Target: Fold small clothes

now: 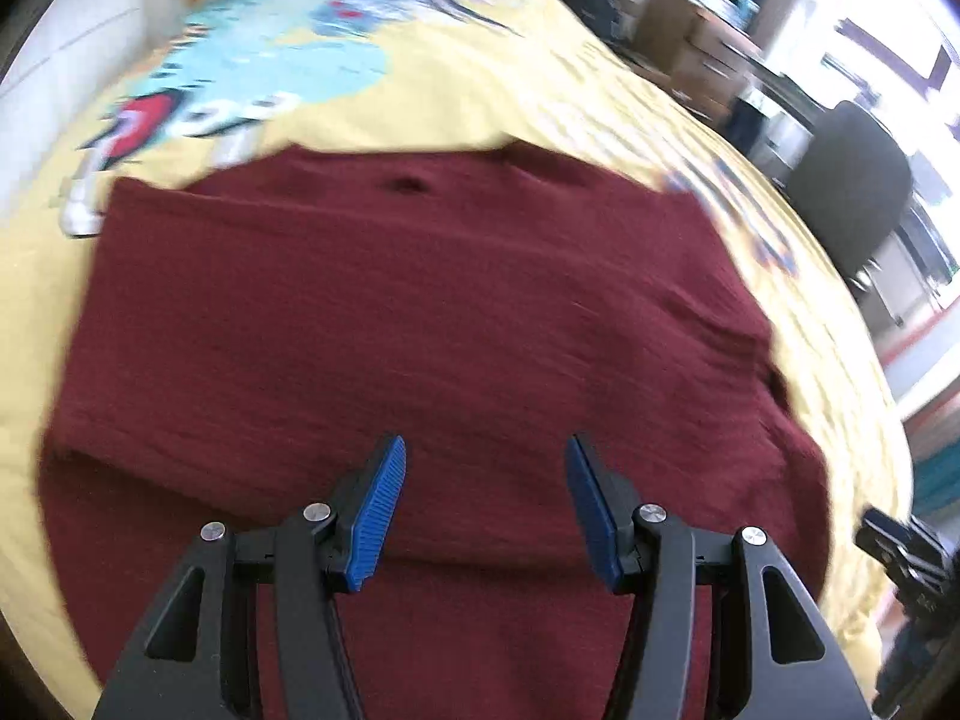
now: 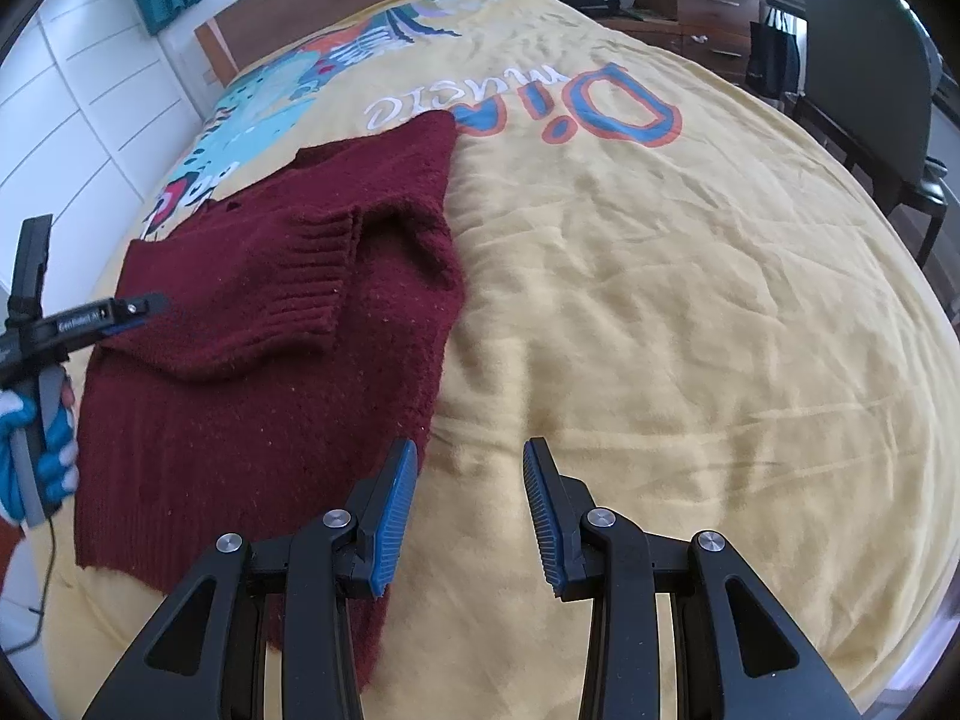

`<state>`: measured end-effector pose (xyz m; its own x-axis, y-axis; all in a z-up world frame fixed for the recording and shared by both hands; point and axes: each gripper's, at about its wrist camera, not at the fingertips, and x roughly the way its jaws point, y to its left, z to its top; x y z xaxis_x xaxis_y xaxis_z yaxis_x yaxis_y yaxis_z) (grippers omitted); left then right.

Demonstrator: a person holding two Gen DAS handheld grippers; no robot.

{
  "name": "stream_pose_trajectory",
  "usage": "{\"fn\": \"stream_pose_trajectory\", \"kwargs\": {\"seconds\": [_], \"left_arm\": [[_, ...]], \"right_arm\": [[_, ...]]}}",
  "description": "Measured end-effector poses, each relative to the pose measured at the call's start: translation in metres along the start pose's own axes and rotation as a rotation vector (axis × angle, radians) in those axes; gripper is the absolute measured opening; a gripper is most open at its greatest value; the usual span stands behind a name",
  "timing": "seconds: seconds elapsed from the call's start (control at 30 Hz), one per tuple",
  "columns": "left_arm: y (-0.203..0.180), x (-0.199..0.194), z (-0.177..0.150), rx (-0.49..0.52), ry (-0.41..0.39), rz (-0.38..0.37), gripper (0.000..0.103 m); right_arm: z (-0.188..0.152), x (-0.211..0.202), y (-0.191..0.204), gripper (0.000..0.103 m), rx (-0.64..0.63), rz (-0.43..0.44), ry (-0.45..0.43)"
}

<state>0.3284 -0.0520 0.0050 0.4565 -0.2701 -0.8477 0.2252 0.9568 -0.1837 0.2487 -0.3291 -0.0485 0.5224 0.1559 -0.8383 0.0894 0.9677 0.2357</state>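
- Left wrist view: the left gripper [image 1: 486, 504] hangs with its jaws apart and nothing between them, over the near half of the maroon sweater [image 1: 414, 324], which spreads ahead on the yellow bedspread [image 1: 540, 78]. This view is motion-blurred and the hem is hidden behind the fingers. I'd settle low and pinch one layer's edge cleanly.
- Right wrist view: the right gripper [image 2: 471, 510] is spread and empty over bare bedspread, the sweater just left of it, one sleeve cuff [image 2: 312, 276] folded across. Its far side is hidden.
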Motion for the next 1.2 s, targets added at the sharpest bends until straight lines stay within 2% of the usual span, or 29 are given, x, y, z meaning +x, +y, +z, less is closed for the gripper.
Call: {"fn": "stream_pose_trajectory", "kwargs": {"seconds": [0.13, 0.27, 0.37, 0.63, 0.77, 0.83, 1.07, 1.2], "left_arm": [[0.049, -0.007, 0.007, -0.059, -0.029, 0.129, 0.050], [0.096, -0.007, 0.003, -0.121, -0.002, 0.219, 0.050], [0.111, -0.009, -0.005, -0.136, 0.012, 0.228, 0.050], [0.108, -0.050, -0.023, -0.141, -0.042, 0.224, 0.050], [0.114, -0.073, -0.031, -0.169, -0.064, 0.223, 0.050], [0.115, -0.084, -0.037, -0.176, -0.071, 0.231, 0.050], [0.125, -0.128, -0.073, -0.208, -0.080, 0.263, 0.050], [0.132, -0.145, -0.093, -0.240, -0.086, 0.255, 0.050]], "right_arm": [[0.001, 0.003, 0.002, 0.038, -0.005, 0.002, 0.006], [0.002, 0.004, 0.006, 0.038, -0.012, 0.003, 0.009], [0.002, 0.001, 0.006, 0.038, -0.016, 0.000, 0.003], [0.000, -0.014, 0.011, 0.038, -0.022, 0.000, -0.021], [-0.002, -0.027, 0.015, 0.046, -0.029, 0.005, -0.046], [-0.004, -0.033, 0.017, 0.046, -0.034, 0.006, -0.057], [-0.015, -0.054, 0.022, 0.047, -0.043, 0.011, -0.079], [-0.023, -0.066, 0.025, 0.047, -0.043, 0.008, -0.088]]}}
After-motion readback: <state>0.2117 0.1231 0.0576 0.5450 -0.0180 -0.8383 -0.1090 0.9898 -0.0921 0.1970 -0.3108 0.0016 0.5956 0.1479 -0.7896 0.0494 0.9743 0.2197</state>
